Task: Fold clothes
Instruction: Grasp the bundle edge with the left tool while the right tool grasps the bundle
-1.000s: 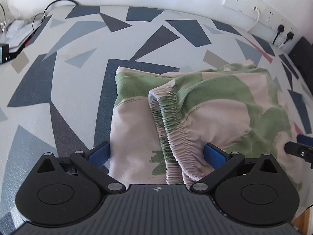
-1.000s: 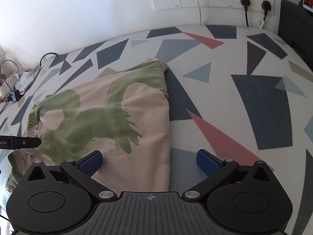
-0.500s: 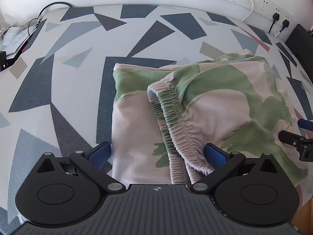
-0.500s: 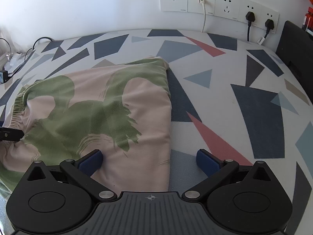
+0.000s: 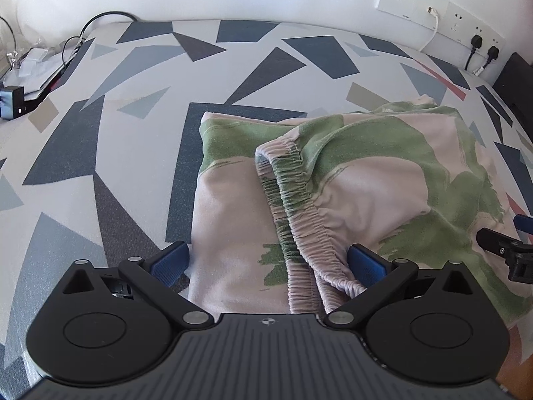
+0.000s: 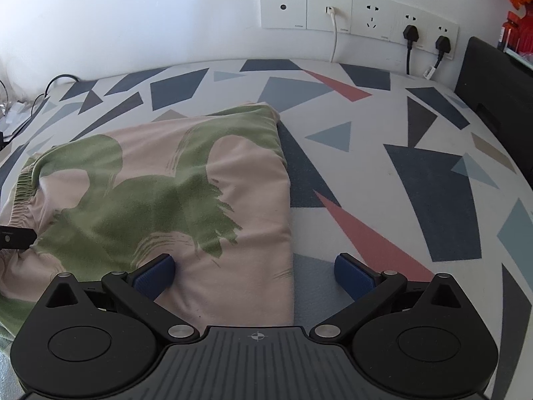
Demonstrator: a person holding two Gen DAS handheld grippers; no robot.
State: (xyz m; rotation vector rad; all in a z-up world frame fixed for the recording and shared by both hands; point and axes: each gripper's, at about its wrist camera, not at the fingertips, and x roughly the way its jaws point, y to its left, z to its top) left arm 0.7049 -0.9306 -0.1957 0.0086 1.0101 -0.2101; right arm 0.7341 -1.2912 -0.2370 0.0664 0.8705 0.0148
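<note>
Pink shorts with green patches (image 5: 366,180) lie folded on the patterned surface; their elastic waistband (image 5: 293,216) runs toward me in the left wrist view. My left gripper (image 5: 268,261) is open, its blue pads straddling the waistband end and the lower layer, clasping nothing. In the right wrist view the same shorts (image 6: 166,193) fill the left half, right edge folded straight. My right gripper (image 6: 255,275) is open over that edge, left pad resting on cloth, right pad over bare surface. The right gripper's tip (image 5: 499,246) shows at the left view's right edge.
The geometric-patterned cover (image 6: 416,173) spreads bare to the right and far side. Wall sockets with plugged cables (image 6: 409,33) sit behind. A black box (image 6: 493,80) stands far right. Cables and a charger (image 5: 13,100) lie at far left.
Both grippers drew back slightly and tilted, so the shorts sit a little farther in each view. Both stayed open; the cloth lies unchanged.
</note>
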